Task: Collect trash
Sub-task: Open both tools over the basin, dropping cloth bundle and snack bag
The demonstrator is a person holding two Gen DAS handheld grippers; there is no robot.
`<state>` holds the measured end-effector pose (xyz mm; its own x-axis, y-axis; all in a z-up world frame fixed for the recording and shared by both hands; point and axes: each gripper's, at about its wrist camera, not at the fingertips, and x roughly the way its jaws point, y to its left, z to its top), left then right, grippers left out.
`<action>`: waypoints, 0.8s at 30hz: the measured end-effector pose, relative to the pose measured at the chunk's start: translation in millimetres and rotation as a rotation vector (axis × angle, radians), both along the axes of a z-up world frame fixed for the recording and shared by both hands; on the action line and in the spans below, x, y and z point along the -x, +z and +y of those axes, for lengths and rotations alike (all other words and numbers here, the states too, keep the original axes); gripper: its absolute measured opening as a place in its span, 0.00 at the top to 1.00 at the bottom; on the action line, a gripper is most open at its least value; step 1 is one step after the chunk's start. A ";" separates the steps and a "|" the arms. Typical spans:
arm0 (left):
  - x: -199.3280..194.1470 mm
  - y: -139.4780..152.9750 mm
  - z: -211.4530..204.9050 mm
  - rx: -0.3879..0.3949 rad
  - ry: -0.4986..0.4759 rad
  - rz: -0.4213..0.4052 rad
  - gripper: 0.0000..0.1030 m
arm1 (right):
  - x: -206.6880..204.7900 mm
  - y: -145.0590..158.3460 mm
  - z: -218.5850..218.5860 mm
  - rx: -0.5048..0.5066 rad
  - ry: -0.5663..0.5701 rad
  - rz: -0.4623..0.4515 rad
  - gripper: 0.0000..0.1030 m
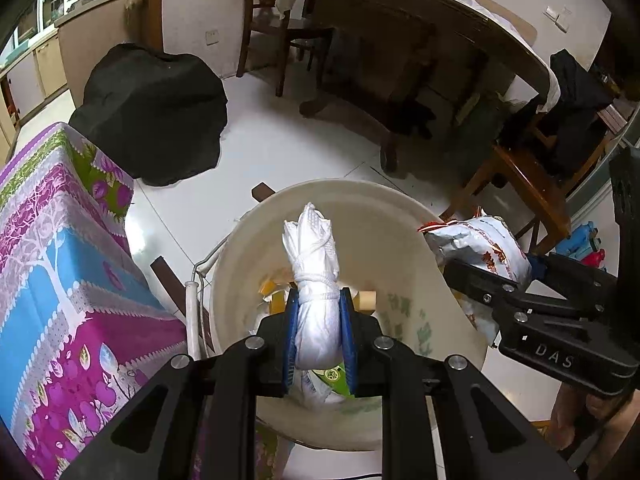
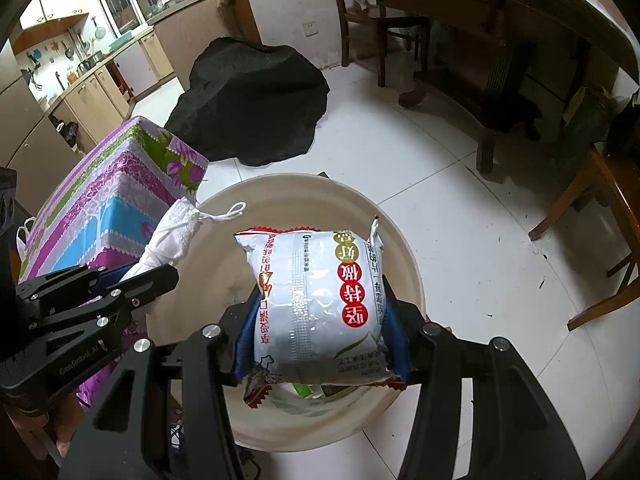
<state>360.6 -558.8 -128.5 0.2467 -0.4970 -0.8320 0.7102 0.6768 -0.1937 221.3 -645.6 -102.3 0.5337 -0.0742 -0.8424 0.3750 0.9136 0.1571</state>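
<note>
Trash sits in both grips above a cream bucket [image 1: 404, 220]. At the lower middle of the left wrist view, the left gripper [image 1: 319, 332] pinches a white tied bundle [image 1: 314, 264] between its blue pads, right over the bucket's mouth. At the lower middle of the right wrist view, the right gripper [image 2: 320, 320] clamps a white snack packet [image 2: 316, 300] by its sides, also over the bucket [image 2: 408, 264]. Scraps lie on the bucket's bottom. A patterned cloth [image 1: 60, 260] covers something at the left, a black heap [image 1: 156, 112] lies on the white tiled floor [image 1: 280, 140] behind, and a dark wooden table [image 1: 420, 20] stands at the upper right.
</note>
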 end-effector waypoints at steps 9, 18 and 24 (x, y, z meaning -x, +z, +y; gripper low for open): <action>-0.2 -5.0 -3.3 -0.020 0.009 0.000 0.80 | 1.7 5.6 4.4 0.011 0.007 -0.012 0.50; -3.3 -3.9 -1.7 -0.021 0.020 -0.009 0.80 | -0.5 1.5 3.5 0.016 0.007 -0.004 0.50; -6.5 -3.1 2.2 -0.024 0.049 -0.043 0.41 | 2.3 2.2 -0.2 0.031 -0.017 -0.022 0.24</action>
